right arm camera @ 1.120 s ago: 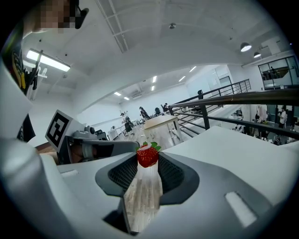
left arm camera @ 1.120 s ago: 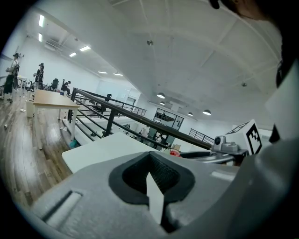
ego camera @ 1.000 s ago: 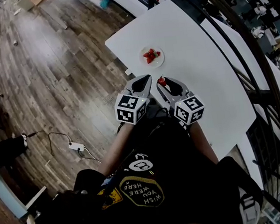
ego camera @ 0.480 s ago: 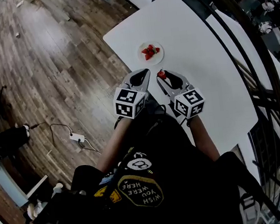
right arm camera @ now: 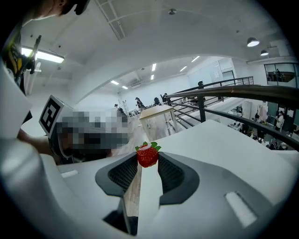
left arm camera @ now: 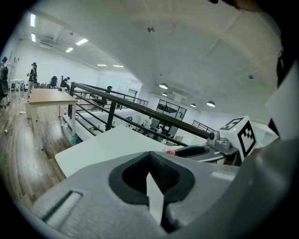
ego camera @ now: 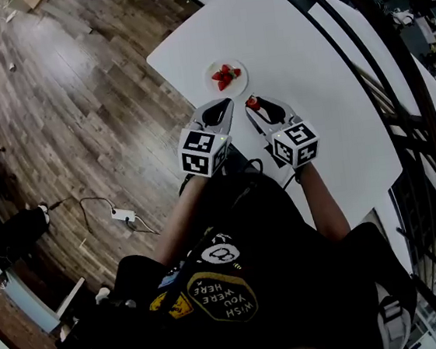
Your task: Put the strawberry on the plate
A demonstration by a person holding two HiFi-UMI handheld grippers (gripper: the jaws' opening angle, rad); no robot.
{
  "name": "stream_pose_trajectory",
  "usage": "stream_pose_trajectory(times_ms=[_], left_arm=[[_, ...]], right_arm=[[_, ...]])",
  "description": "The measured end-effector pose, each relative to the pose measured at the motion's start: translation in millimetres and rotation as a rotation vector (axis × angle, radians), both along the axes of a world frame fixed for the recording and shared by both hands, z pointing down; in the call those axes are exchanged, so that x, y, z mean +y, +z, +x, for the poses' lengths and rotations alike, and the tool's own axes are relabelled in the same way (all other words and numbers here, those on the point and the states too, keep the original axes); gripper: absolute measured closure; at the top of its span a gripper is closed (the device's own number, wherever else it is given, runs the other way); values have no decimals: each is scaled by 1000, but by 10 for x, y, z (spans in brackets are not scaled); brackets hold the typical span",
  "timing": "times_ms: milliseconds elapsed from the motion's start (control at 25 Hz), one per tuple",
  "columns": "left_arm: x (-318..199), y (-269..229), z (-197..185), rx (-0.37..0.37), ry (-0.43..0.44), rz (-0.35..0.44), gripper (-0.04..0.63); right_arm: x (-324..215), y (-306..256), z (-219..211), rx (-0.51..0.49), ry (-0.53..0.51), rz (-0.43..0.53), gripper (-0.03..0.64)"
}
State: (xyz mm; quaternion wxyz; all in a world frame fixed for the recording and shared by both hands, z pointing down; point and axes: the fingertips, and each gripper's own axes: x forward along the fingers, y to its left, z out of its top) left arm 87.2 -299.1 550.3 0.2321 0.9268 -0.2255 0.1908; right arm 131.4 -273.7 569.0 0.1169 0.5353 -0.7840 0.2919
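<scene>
A small white plate [ego camera: 227, 87] with a few strawberries on it sits near the near-left edge of the white table [ego camera: 299, 59]. My right gripper [ego camera: 253, 105] is shut on a red strawberry [right arm camera: 147, 155] with green leaves, held in the air just right of and nearer than the plate. That strawberry [ego camera: 252, 103] shows as a red spot at the jaw tips in the head view. My left gripper [ego camera: 223, 107] hangs beside it, left of the right one, jaws shut with nothing between them [left arm camera: 150, 173].
The white table [left arm camera: 117, 144] ends close to my left gripper, with wooden floor [ego camera: 77, 107] beyond it. A dark railing [ego camera: 396, 87] runs along the table's far side. A power strip and cable [ego camera: 121, 215] lie on the floor.
The whole view has shifted: plate and both grippers sit a little higher and more to the left in the head view. The right gripper still holds the strawberry, slightly closer to the plate.
</scene>
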Motion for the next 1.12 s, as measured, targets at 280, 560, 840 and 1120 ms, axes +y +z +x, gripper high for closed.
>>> stream_pose_trajectory(times_ms=[280,560,840,1120], left_arm=[[-315,234,28,4,3,-55,592],[-501,561,57,-25,15,-101,593],[-621,877,46,-66,7,-134,594],[-678,1176,88,-128,30,-162,593]], right_arm=[[-205,307,-119,19,-8,-70,476],[-389,601,-146,21,-14,-124,476],[-525,869,-131,34,-13,-176,476],[-613,1138,-39,76,-18,-220,476]])
